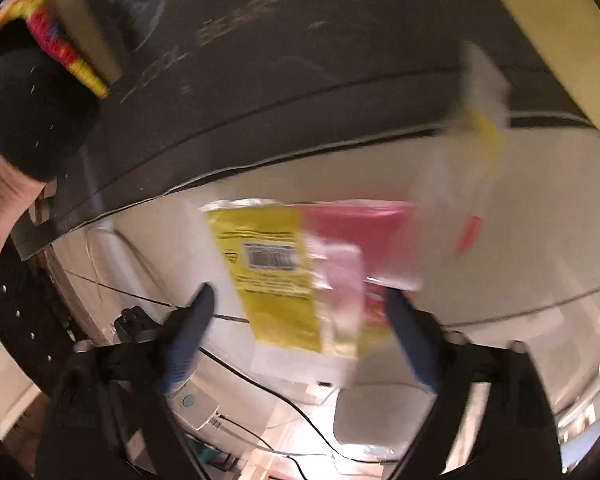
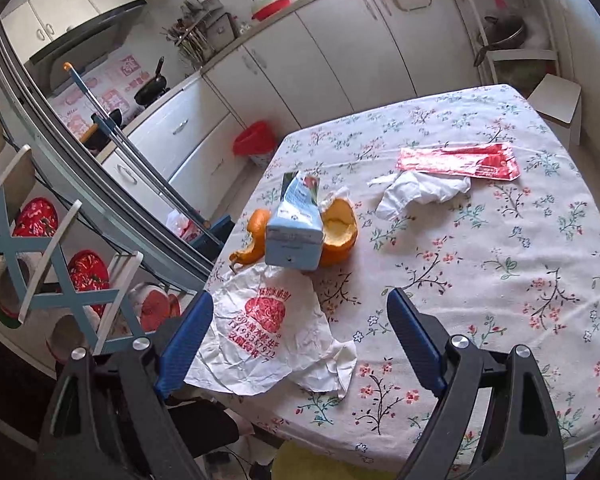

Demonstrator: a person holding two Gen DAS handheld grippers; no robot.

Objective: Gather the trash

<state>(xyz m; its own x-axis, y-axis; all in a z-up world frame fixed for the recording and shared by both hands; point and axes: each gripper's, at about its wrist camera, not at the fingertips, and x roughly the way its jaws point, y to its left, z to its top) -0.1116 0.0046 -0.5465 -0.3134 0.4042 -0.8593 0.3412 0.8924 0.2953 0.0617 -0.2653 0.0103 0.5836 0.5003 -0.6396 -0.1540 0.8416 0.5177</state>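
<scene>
The left wrist view is blurred. My left gripper point(image 1: 300, 296) is open, and a yellow and pink wrapper with a barcode point(image 1: 276, 264) hangs loose just beyond its blue fingertips, over something pale that I cannot name. Another white and yellow scrap point(image 1: 480, 120) is smeared at the upper right. My right gripper point(image 2: 300, 298) stands open and empty over the near edge of the flowered table point(image 2: 500, 264). A crumpled white paper bag with red print point(image 2: 268, 332) lies by its left finger. Farther back lie a blue carton point(image 2: 296, 232), orange peel point(image 2: 342, 232), a white tissue point(image 2: 416, 192) and a red wrapper point(image 2: 460, 162).
A red-lined bin point(image 2: 254, 142) stands on the floor by the kitchen cabinets point(image 2: 340, 60). A mop handle point(image 2: 140, 152) leans left of the table, with blue and white chairs point(image 2: 40, 272) beyond. A person's black-socked foot point(image 1: 32, 112) rests on a dark surface point(image 1: 260, 60). Cables point(image 1: 260, 392) run below.
</scene>
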